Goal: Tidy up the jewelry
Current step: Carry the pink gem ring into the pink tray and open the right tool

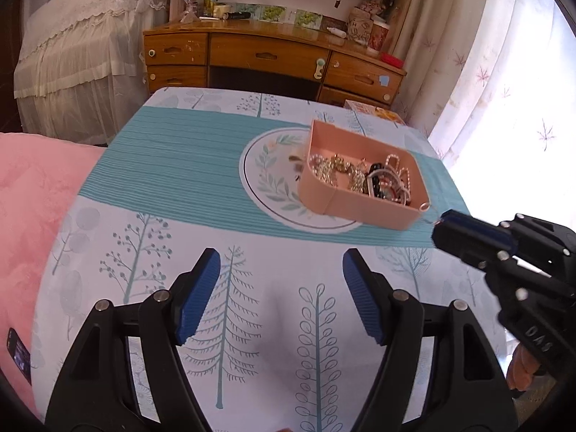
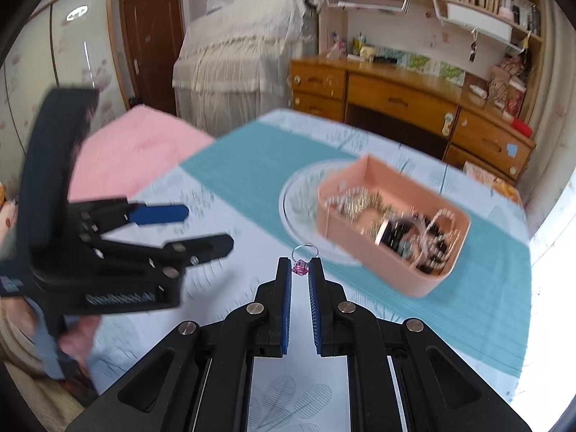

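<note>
A pink rectangular box (image 1: 363, 201) (image 2: 363, 230) holds several pieces of jewelry and stands partly on a round white plate (image 1: 266, 176) (image 2: 298, 194). My right gripper (image 2: 299, 270) is shut on a ring with a pink gem (image 2: 300, 269), its silver loop sticking out ahead, near the box's near-left corner. It shows in the left wrist view (image 1: 441, 223) just right of the box, the ring (image 1: 425, 207) at its tip. My left gripper (image 1: 280, 277) is open and empty above the tablecloth, and shows at the left in the right wrist view (image 2: 201, 228).
The table (image 1: 180, 165) has a teal and white tree-print cloth. A pink blanket (image 1: 32, 216) lies at its left edge. A wooden desk (image 1: 270, 54) with clutter stands behind, curtains and a bright window to the right.
</note>
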A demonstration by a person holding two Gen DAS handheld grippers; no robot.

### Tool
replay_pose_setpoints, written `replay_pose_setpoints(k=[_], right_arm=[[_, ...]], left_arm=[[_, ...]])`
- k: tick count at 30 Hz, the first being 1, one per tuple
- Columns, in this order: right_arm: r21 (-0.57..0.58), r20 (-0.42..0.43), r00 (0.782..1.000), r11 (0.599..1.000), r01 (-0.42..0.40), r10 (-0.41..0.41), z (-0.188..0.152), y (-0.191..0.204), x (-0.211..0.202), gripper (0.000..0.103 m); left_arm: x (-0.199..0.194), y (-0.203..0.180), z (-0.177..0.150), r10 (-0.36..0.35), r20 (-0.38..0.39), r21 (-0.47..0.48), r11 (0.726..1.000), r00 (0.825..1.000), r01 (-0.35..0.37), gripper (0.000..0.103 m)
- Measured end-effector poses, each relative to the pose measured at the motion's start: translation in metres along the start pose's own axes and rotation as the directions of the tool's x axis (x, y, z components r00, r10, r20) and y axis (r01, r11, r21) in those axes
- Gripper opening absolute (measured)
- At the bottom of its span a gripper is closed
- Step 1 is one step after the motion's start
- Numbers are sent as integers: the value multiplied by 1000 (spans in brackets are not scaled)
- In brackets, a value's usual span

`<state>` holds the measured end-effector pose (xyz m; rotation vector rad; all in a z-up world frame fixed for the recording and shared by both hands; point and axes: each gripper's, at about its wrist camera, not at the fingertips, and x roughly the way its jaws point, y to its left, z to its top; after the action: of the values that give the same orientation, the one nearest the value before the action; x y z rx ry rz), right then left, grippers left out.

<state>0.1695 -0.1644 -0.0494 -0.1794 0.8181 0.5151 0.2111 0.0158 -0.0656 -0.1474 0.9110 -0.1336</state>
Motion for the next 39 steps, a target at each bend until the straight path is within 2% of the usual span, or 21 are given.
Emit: replay_pose_setpoints(k=[2, 4, 7, 11, 14, 18, 22, 26, 31, 39], right_arm=[[32, 16, 1000, 999, -4, 3, 14, -1, -13, 10], [72, 40, 999, 997, -20, 18, 32, -5, -29, 10], [100, 79, 997, 995, 5, -13, 53, -9, -49, 10], [162, 108, 991, 985, 60, -78, 93, -22, -70, 10], [205, 108, 988, 975, 86, -110, 120, -33, -79, 10], [275, 85, 982, 952, 137, -166, 152, -54, -80, 10], [329, 25, 983, 930, 164, -182, 172, -84, -55, 10], [403, -91, 984, 898, 177, -153, 168, -117, 0, 10], [453, -173, 974, 867, 210, -146, 152, -142, 53, 10], [480, -260, 960, 848, 224, -107, 127, -157, 112, 10]], left_arm=[[-6, 3, 12, -19, -2, -15, 1000, 1000, 19, 81], [-11, 5, 26, -31, -4, -30, 999, 1000, 31, 82], [-16, 6, 50, -53, -11, -54, 997, 999, 53, 85], [-17, 8, 89, -56, -2, -99, 994, 998, 55, 102], [-13, 10, 119, 3, 26, -136, 991, 1000, 0, 102], [7, 7, 150, 33, 26, -145, 989, 999, -29, 102], [42, -8, 165, 29, -28, -76, 997, 999, -31, 102], [82, -22, 165, 46, -80, -23, 999, 996, -48, 102], [128, -24, 157, 59, -153, -31, 997, 986, -65, 102], [158, -14, 145, 92, -171, -41, 994, 981, -100, 102]])
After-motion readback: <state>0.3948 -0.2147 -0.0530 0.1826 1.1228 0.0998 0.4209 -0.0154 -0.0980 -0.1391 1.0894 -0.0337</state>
